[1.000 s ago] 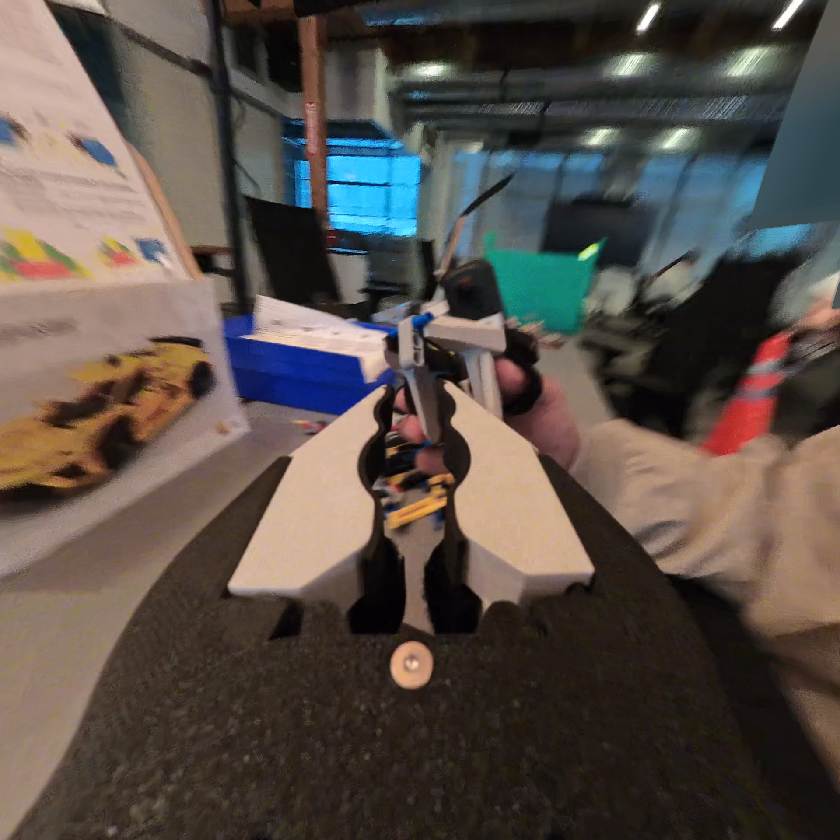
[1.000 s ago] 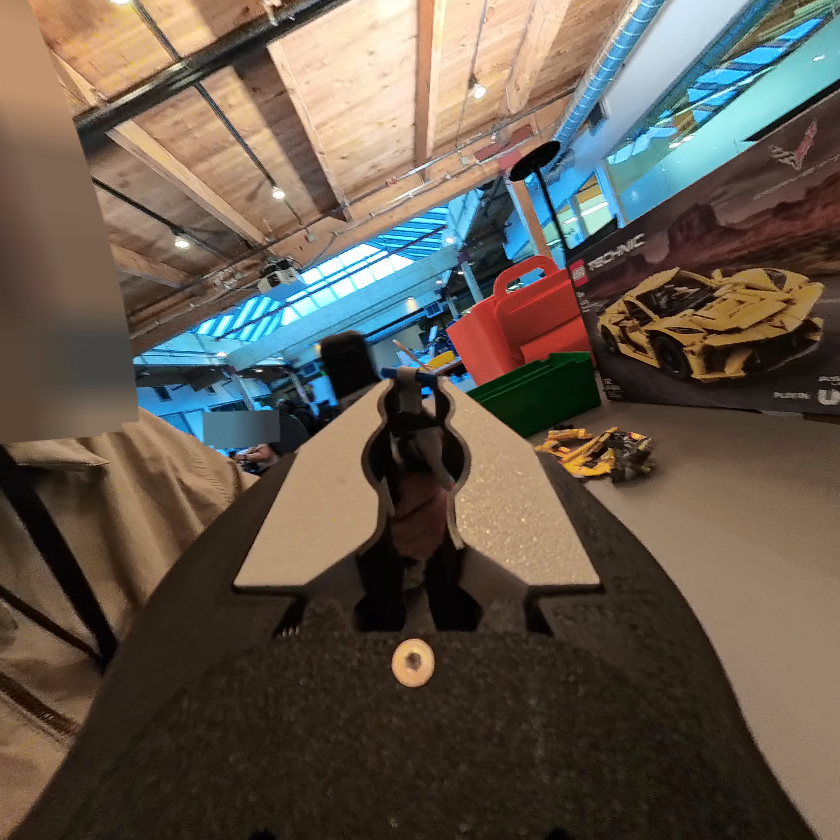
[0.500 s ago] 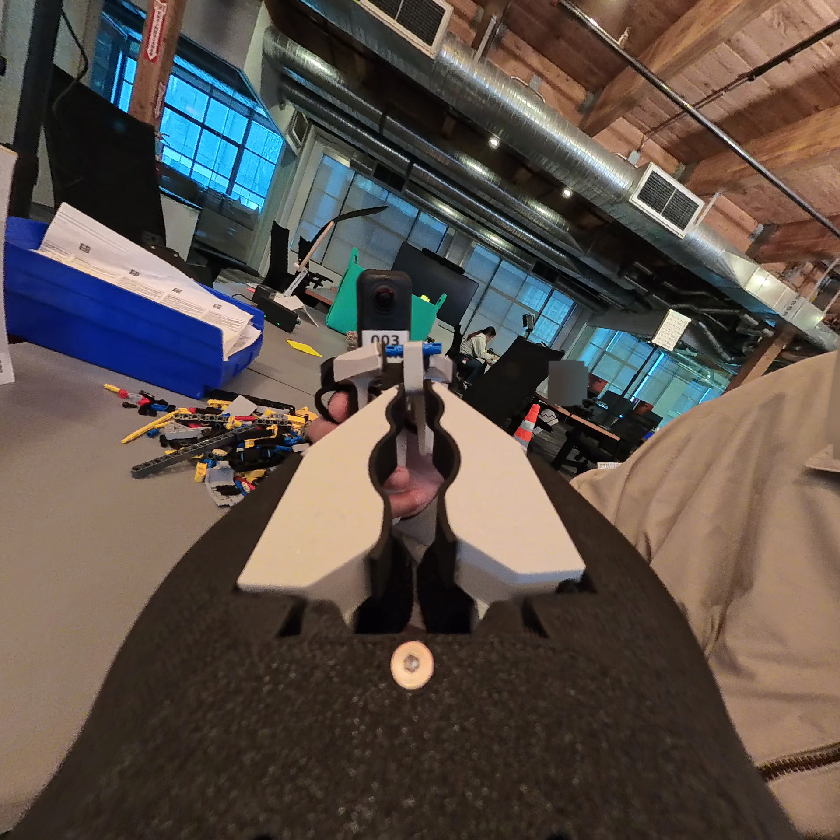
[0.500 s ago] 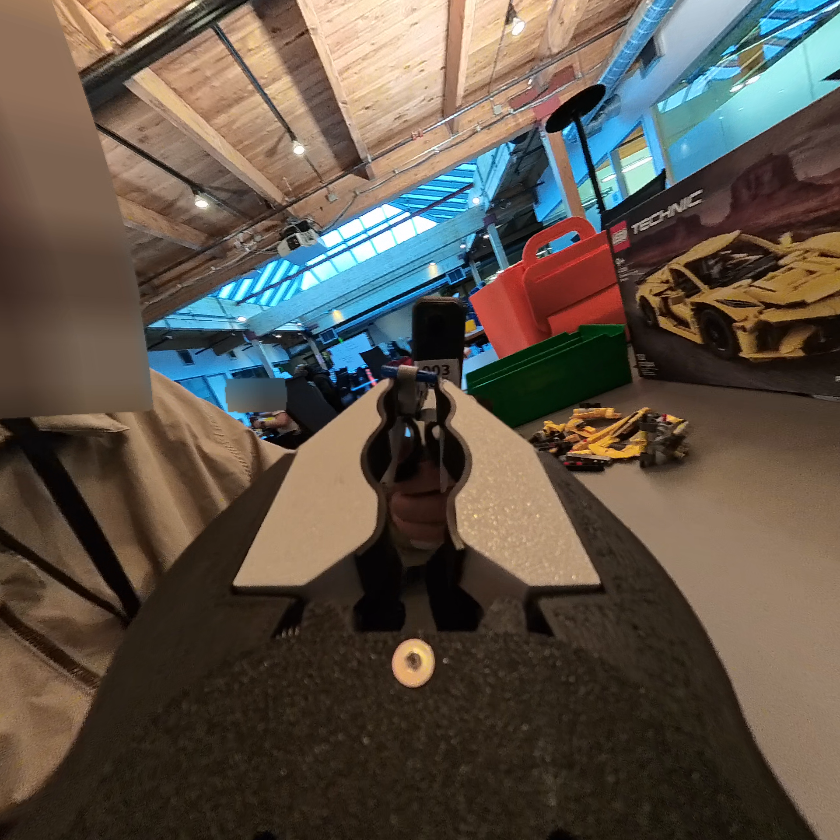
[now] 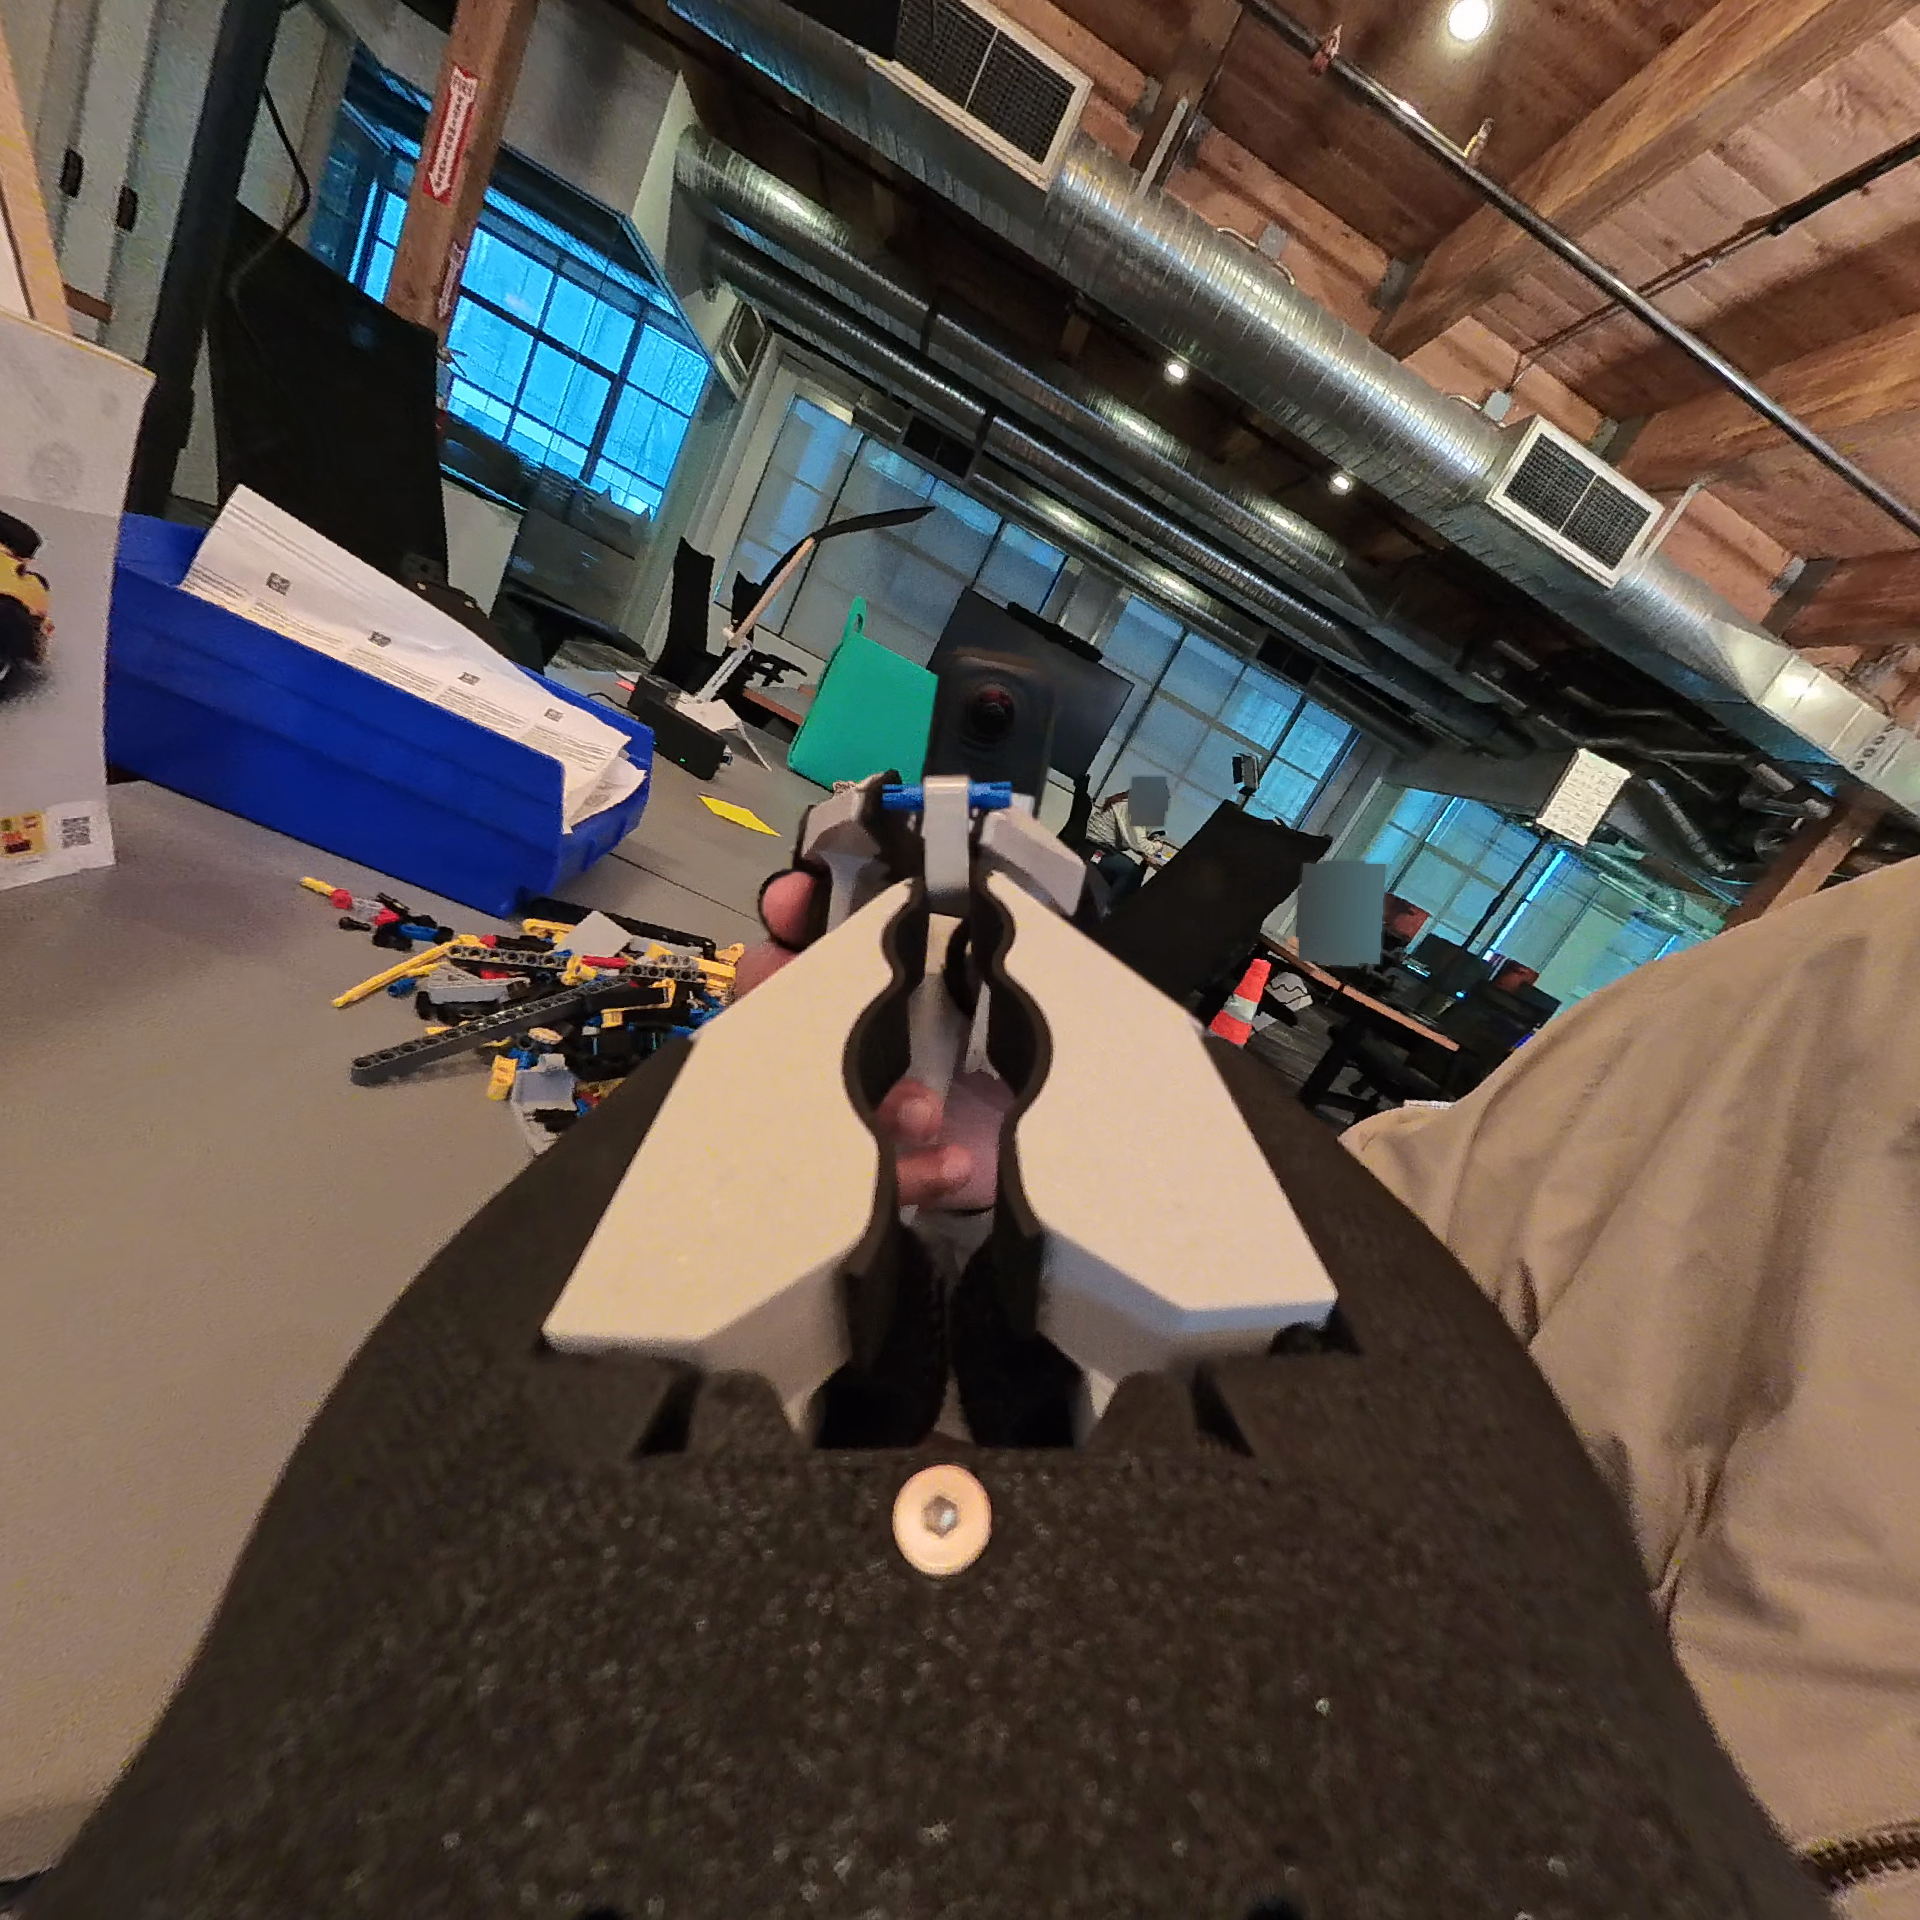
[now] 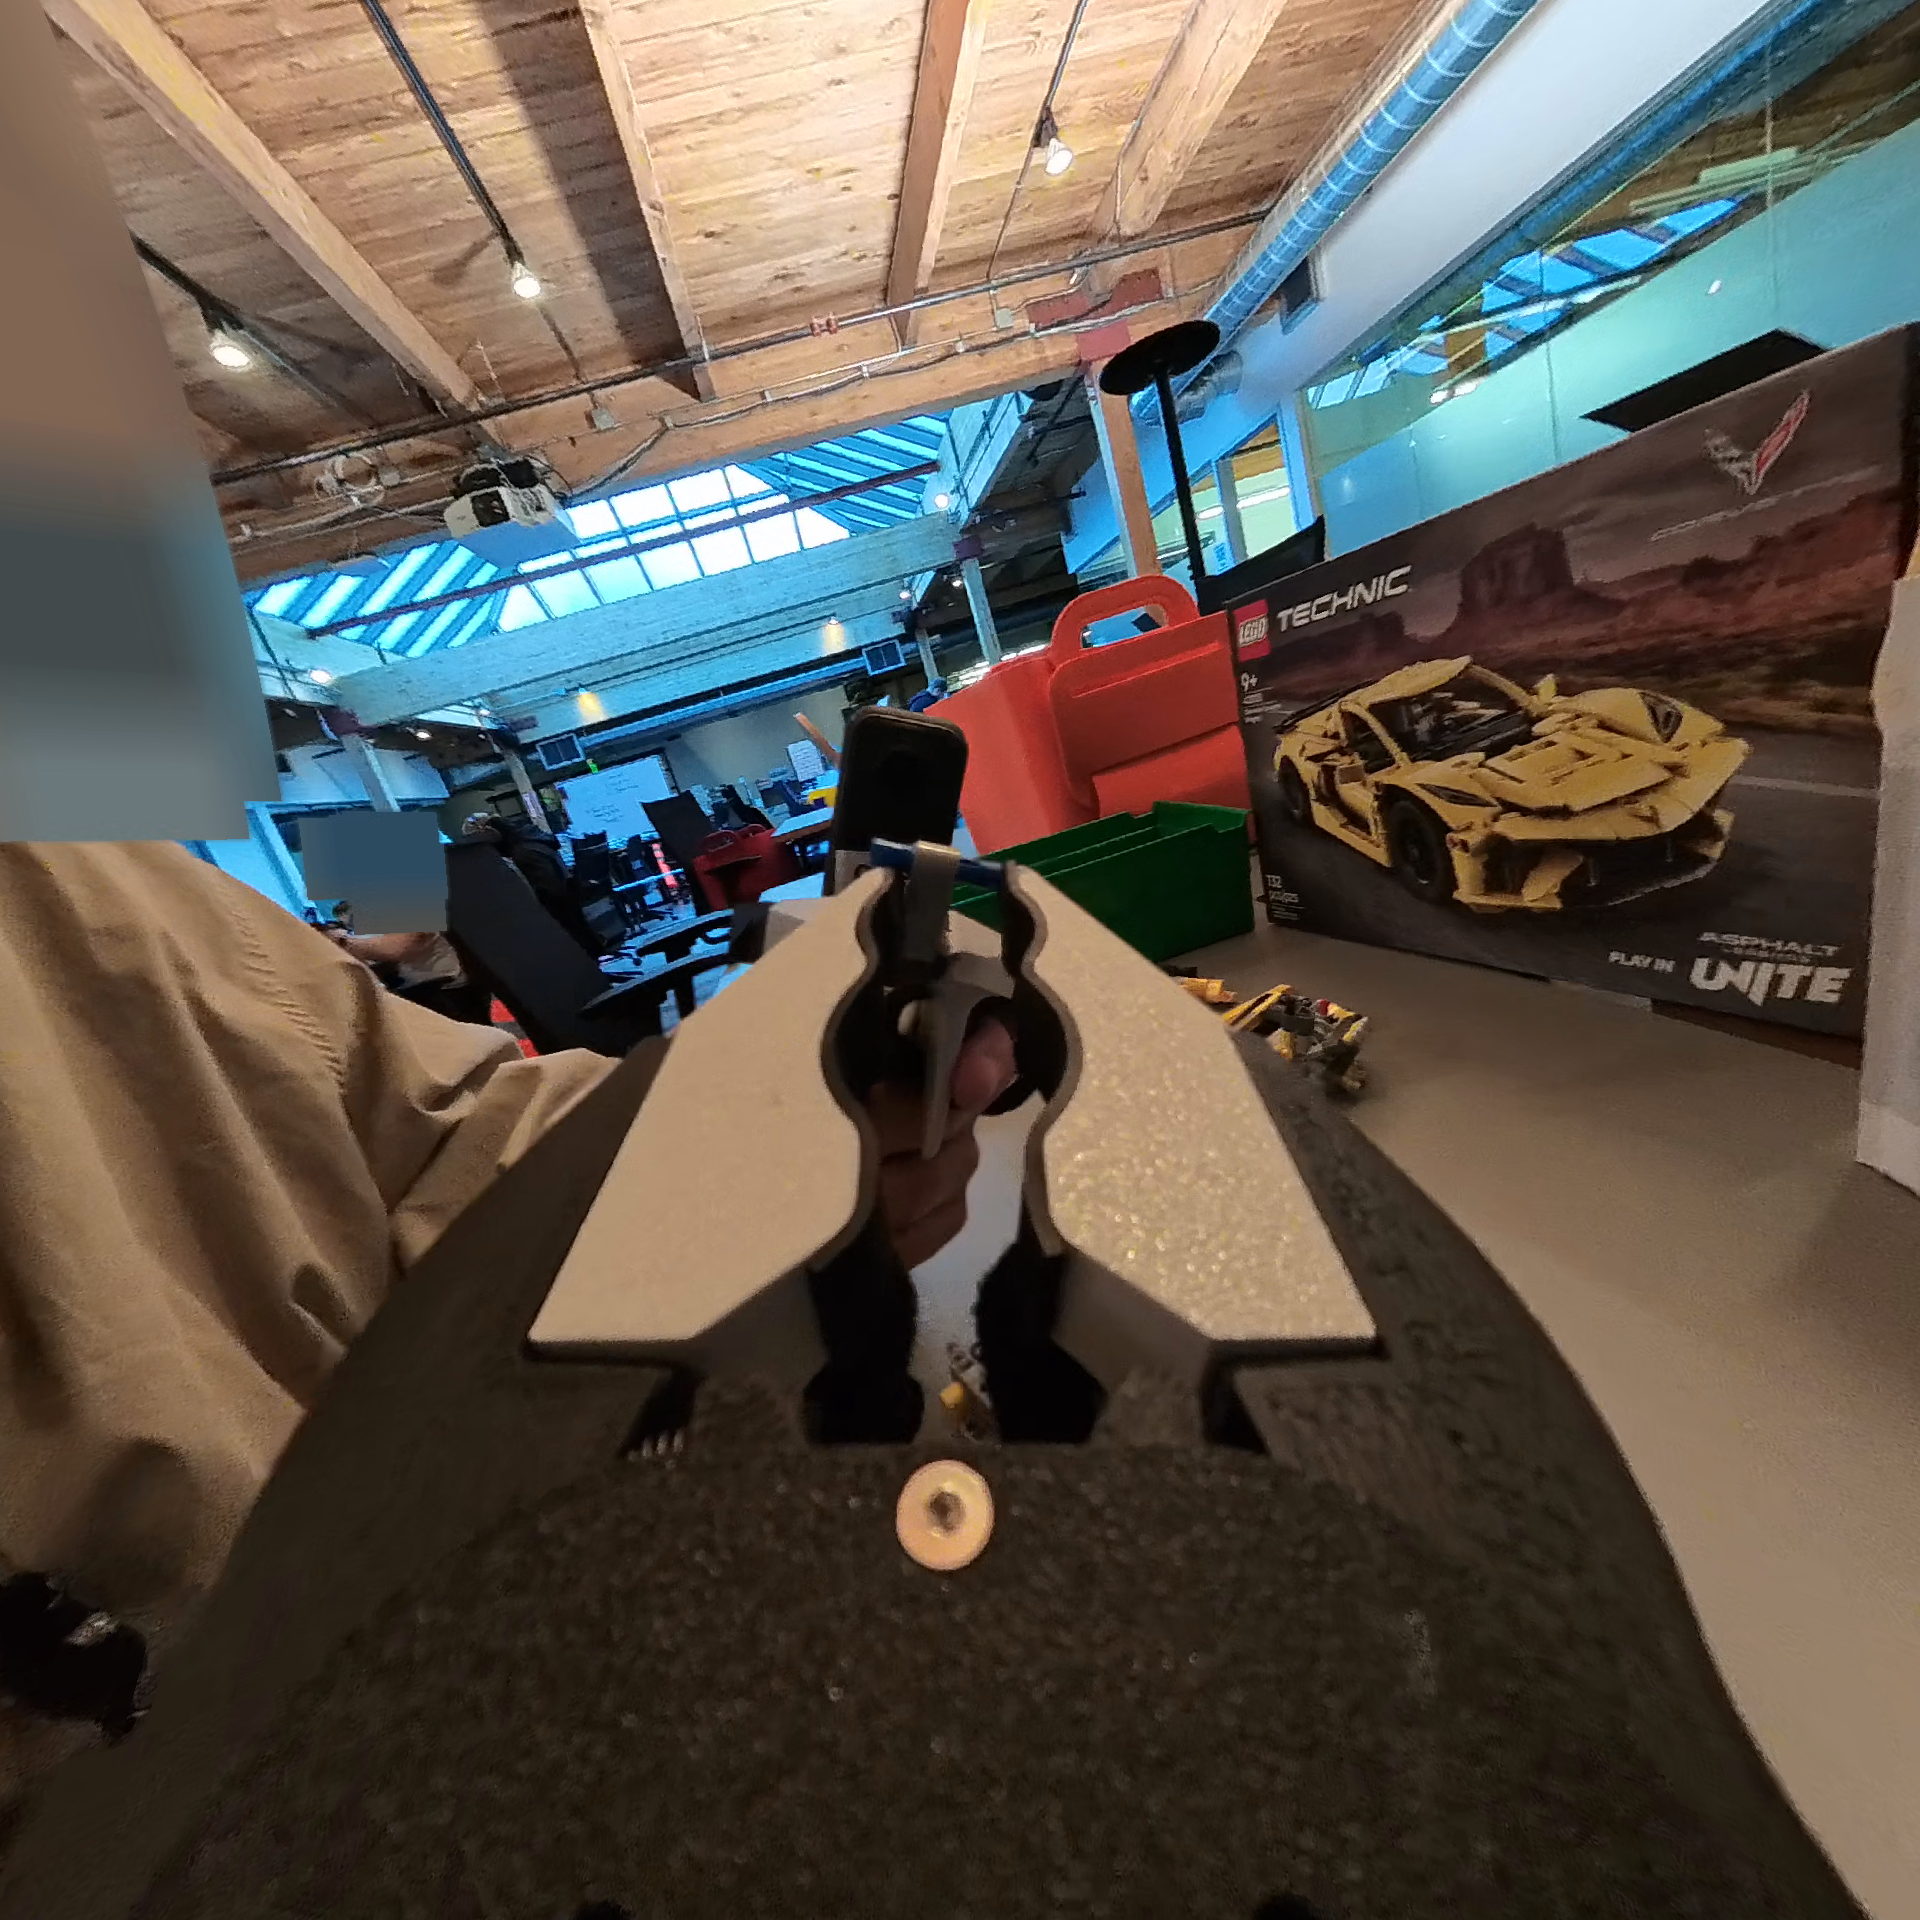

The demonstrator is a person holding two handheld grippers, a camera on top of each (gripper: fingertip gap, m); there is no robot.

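Two claws meet tip to tip: I have my left claw (image 5: 948, 904) and right claw (image 6: 940, 894) both clenched on one small grey part (image 5: 948, 831) with a blue pin (image 5: 900, 798). It is raised off the desk (image 5: 156, 1195), well apart from the car box (image 6: 1558, 748). Loose bricks (image 5: 540, 997) lie nearer that box.

Legible print, by carrier:
- big toy-car box (image 6: 1558, 748), standing on table at right: brand logo and white lettering top left, emblem top right, small age and piece-count figures on left edge, more white lettering bottom right
- second box face (image 5: 52, 727), left edge: small sticker and square code near bottom
- white sheets (image 5: 395, 634) in blue bin (image 5: 312, 758): fine print, small square codes, too small to read
- red strip sign (image 5: 447, 135) on wooden post: white lettering
- white sheet (image 5: 1584, 795) hanging by ceiling duct: unreadable
- whiteboard (image 6: 613, 795) far back: unreadable
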